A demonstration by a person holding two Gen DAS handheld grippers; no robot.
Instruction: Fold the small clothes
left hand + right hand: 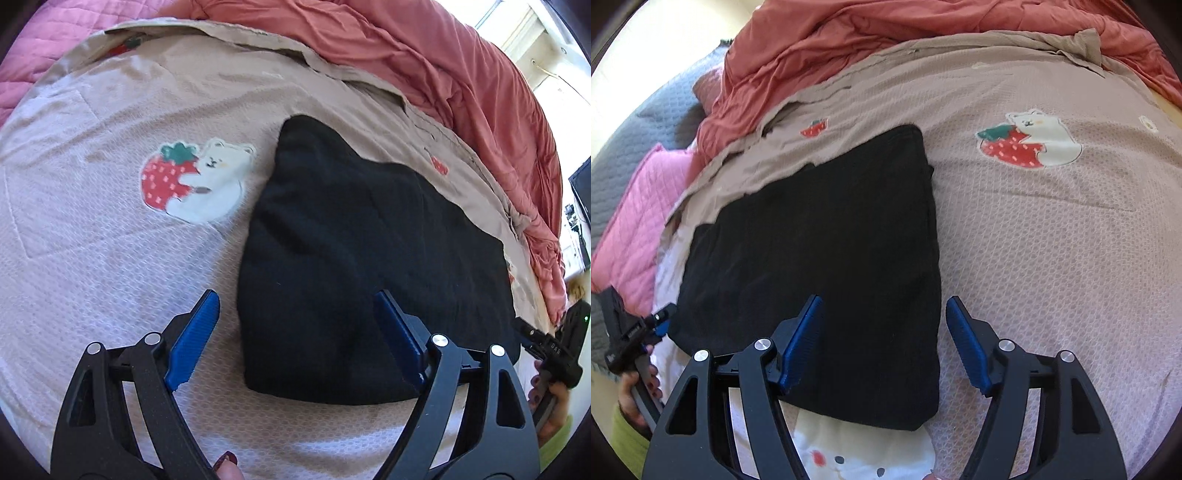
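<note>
One black garment [354,258] lying flat on the bedspread [110,240], folded into a rough rectangle; likely a last fold or nothing left. Left gripper [295,332] spread wide over its near left corner, gripping nothing. Right gripper [886,343] likewise wide and empty, straddling the near right edge. Strawberry-bear patch [195,181] beside it, rumpled red quilt [443,74] beyond, nothing blocking.

Black folded garment [354,258] on a beige waffle-textured bedspread [110,258] with strawberry-and-white-bear print [192,181], coral duvet [443,66] behind.
</note>
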